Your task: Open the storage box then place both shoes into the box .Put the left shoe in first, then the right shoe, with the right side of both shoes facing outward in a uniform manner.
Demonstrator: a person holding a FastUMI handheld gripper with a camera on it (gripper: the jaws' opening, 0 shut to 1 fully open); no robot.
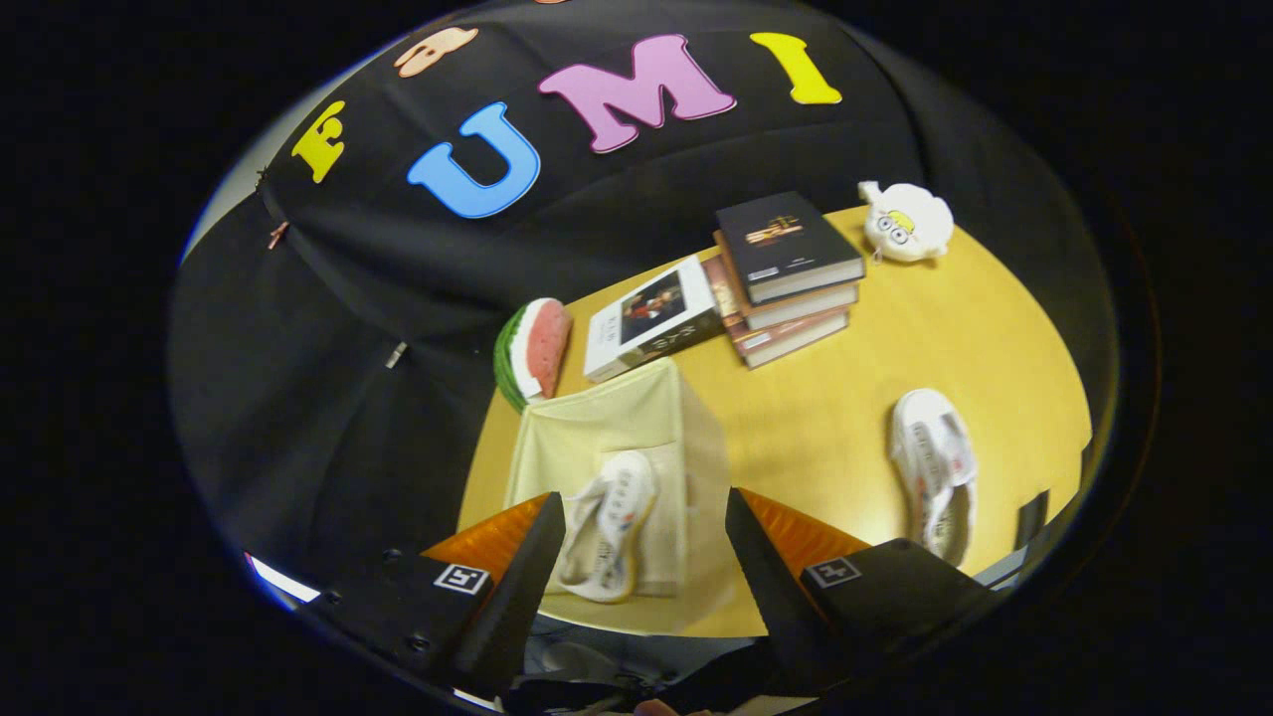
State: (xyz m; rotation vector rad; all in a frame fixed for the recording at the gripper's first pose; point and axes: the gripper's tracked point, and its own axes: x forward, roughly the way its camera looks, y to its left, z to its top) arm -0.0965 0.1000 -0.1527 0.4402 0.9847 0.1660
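Though partly hidden, shoe (pixel 607 522) between parted fingers (pixel 525 582)

The single camera rides on the claw (pixel 644 557) and looks forward along its two fingers, which stand spread apart at the near end of the view. It sits high over the near edge of the yellow surface (pixel 845 418), tilted steeply down and rolled, so the surface slants across the view. Nearest, between the fingers, lies the open storage box (pixel 617 418) with a white shoe (pixel 607 522) in it; a second shoe (pixel 935 467) lies off beyond the right finger. Farther out come a stack of books (pixel 786 278) and a watermelon-slice toy (pixel 532 350), then the booth's black cloth wall (pixel 348 328) behind
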